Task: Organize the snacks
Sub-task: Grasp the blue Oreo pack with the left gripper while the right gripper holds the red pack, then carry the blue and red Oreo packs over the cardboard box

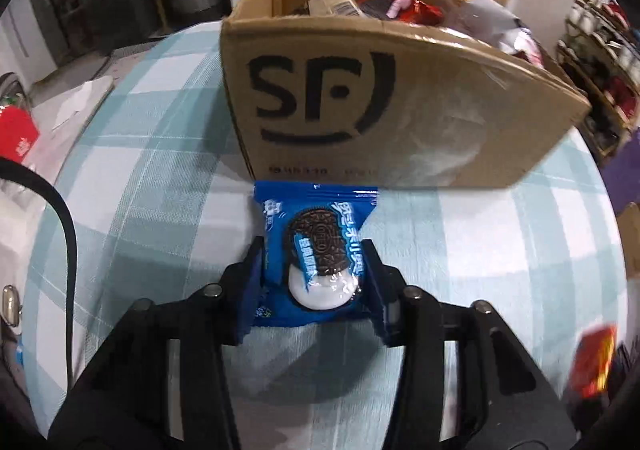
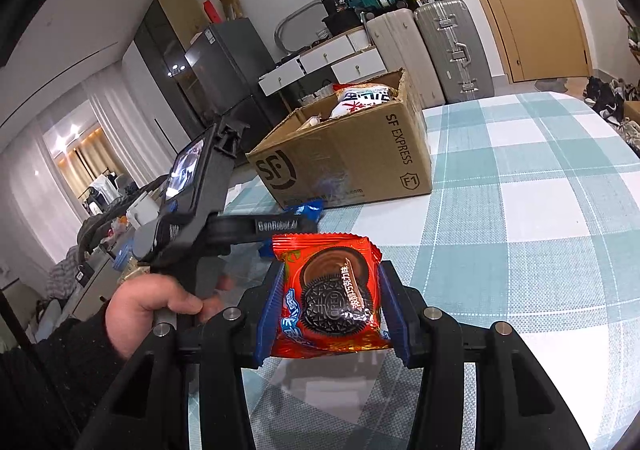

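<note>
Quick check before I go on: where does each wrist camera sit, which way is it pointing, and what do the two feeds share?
Left wrist: behind the left gripper, looking forward and down at the blue Oreo packet it grips and the cardboard box; own fingers show.
Right wrist: behind the right gripper, looking across the table at the red Oreo packet it grips; the person's left hand and left gripper show.
Shared: box, checked tablecloth, blue packet.

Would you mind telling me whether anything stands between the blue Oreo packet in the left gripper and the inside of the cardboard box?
Only the box's own near wall. The blue Oreo packet, gripped by the left gripper, sits low against the front of the cardboard box, so it must clear the rim. Snacks already fill much of the inside.
</note>
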### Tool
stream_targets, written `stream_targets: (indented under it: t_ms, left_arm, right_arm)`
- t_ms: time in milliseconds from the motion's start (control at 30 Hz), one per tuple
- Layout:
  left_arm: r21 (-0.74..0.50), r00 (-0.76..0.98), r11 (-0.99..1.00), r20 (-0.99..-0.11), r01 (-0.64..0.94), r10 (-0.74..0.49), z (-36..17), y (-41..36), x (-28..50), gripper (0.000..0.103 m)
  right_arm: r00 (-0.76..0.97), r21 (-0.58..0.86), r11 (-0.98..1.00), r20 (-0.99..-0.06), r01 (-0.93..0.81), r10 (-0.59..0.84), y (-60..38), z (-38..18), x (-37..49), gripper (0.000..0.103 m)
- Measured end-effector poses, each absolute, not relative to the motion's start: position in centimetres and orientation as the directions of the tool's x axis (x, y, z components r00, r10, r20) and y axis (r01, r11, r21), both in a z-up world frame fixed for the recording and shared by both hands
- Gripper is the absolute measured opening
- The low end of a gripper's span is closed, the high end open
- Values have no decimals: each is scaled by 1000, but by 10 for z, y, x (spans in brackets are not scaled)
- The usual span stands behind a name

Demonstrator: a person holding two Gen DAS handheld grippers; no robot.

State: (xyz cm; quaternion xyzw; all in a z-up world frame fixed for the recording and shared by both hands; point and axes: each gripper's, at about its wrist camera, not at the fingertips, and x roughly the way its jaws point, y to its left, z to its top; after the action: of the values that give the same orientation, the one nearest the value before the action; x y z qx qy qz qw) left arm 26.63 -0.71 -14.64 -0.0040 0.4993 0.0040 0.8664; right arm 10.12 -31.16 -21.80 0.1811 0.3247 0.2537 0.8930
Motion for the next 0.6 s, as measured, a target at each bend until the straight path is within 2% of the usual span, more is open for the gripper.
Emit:
stream_targets:
  t_ms: [100, 233, 333, 600]
  left_arm:
    - [-79, 503, 997, -860, 22, -79, -143, 4, 250, 42]
    - [-85, 515, 996, -853, 19, -83, -139, 17, 221, 42]
    - [-72, 533, 997, -843, 15, -69, -142, 22, 198, 42]
    - [-140, 561, 989, -815, 52, -145, -123, 31, 161, 42]
  right_arm:
    - [662, 496, 801, -481, -335, 575, -313, -218, 101, 47]
    - [667, 511, 794, -470, -329, 579, -317, -219, 101, 47]
    - [663, 513, 805, -495, -298, 561, -317, -222, 105, 47]
    - [668, 507, 807, -490, -304, 560, -318, -221, 104, 46]
